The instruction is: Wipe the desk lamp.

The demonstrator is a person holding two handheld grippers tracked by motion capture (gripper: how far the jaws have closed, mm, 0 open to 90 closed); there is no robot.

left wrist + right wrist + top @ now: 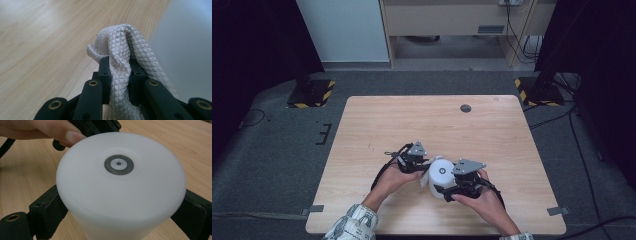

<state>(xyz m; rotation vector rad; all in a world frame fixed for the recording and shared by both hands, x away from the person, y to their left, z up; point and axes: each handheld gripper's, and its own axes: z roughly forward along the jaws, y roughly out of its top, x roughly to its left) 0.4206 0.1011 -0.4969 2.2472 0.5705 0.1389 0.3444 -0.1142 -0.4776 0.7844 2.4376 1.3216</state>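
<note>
A white cylinder point(439, 172) with a small grey disc point(118, 164) on its top stands on the wooden table point(427, 120), near the front edge. My right gripper point(441, 184) is shut on the cylinder point(120, 195), one black jaw on each side of its wall. My left gripper point(425, 166) is just left of the cylinder and shut on a white quilted cloth point(125, 45). The cloth bulges out past the jaw tips, close to the cylinder's wall point(187, 50). In the right gripper view a thumb point(65, 133) of the left hand shows behind the cylinder.
A round dark grommet point(465, 108) sits in the table near its far edge. Grey tape tabs point(558, 210) mark the front corners. Black stands with striped bases point(312, 95) are on the floor at both far corners.
</note>
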